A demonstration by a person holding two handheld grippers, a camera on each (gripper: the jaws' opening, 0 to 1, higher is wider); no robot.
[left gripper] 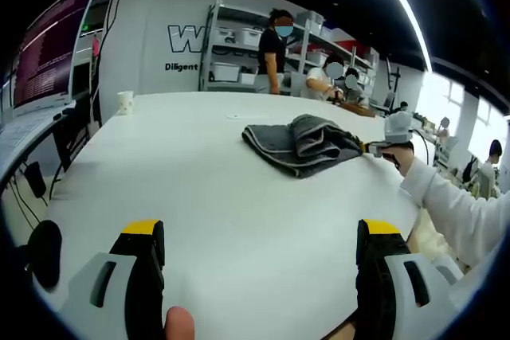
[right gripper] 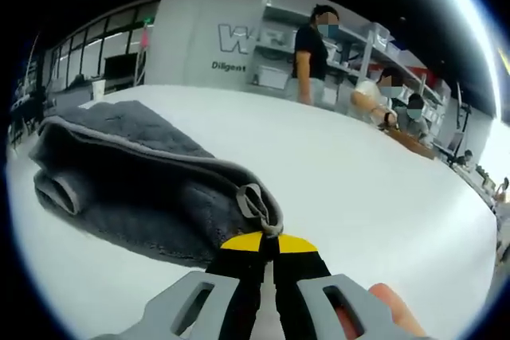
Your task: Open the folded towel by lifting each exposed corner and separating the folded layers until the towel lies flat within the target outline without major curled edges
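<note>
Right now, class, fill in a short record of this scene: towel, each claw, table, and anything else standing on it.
towel: grey towel, still folded and bunched, lying on the table
right claw: right claw shut on a towel corner at the towel's edge
left claw: left claw open, over bare table, apart from the towel
table: white table
other item: paper cup near the far edge

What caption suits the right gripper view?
Right gripper, jaws shut on a corner of the grey towel on the white table.
</note>
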